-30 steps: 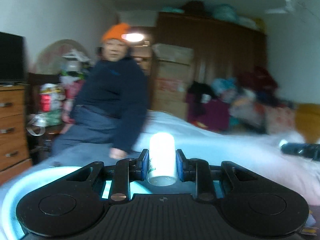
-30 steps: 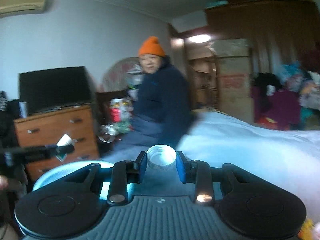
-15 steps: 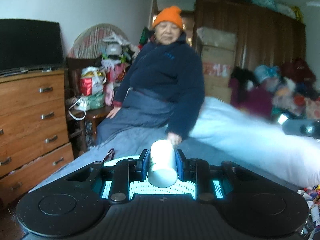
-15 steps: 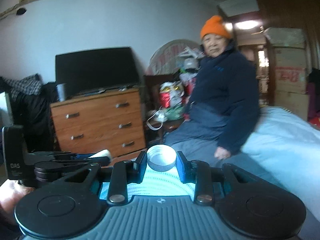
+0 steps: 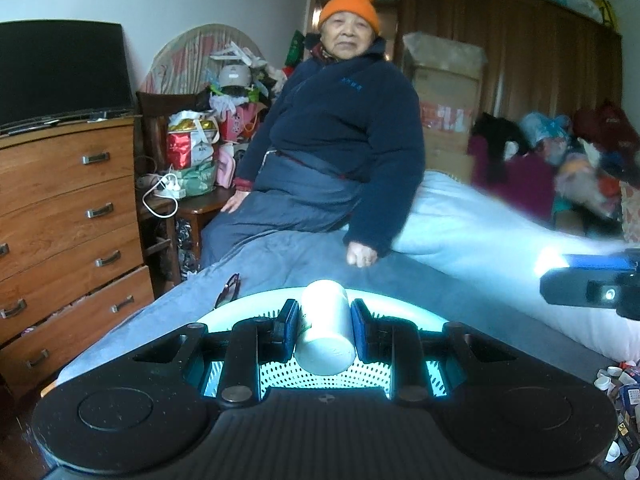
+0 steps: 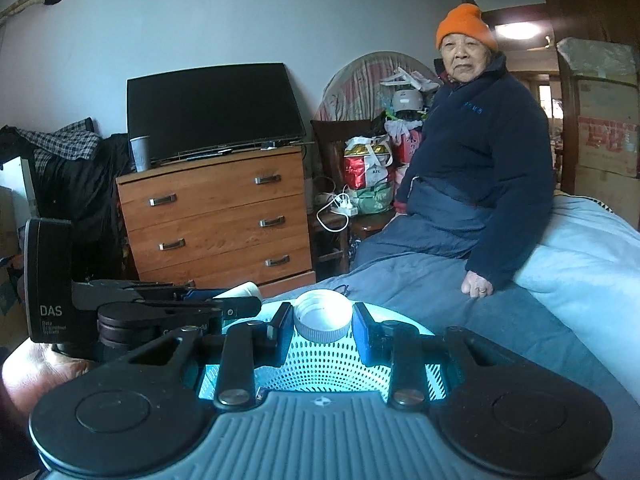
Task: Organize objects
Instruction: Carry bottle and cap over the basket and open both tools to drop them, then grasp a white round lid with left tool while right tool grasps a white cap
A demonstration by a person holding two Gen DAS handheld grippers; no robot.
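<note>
Now, scene: both grippers hang over a perforated basket that sits on the bed

Bottle: the white bottle sits between the jaws of the left gripper, above the basket's near side, tilted with its flat base toward the camera

Left jaws: narrow, pads pressed on both sides of the bottle's body

Cap: the white cap sits between the jaws of the right gripper, also above the basket, open side up and toward the camera

Right jaws: drawn in close to the cap's ribbed rim; contact on both sides looks likely, but a thin gap can't be ruled out

Bottle handling: probably light plastic, stiff enough for a firm pinch, smooth-walled and so prone to slipping or rotating; mid-body, as held, looks the safest place

Cap handling: very light, rigid, ridged rim gives good bite; squeezed across the rim is best, since the shallow skirt leaves little to hold

Risk: contents can't be seen, so the open bottle is better kept mouth-up

Other items: small bottles and boxes lie to the basket's right
</note>
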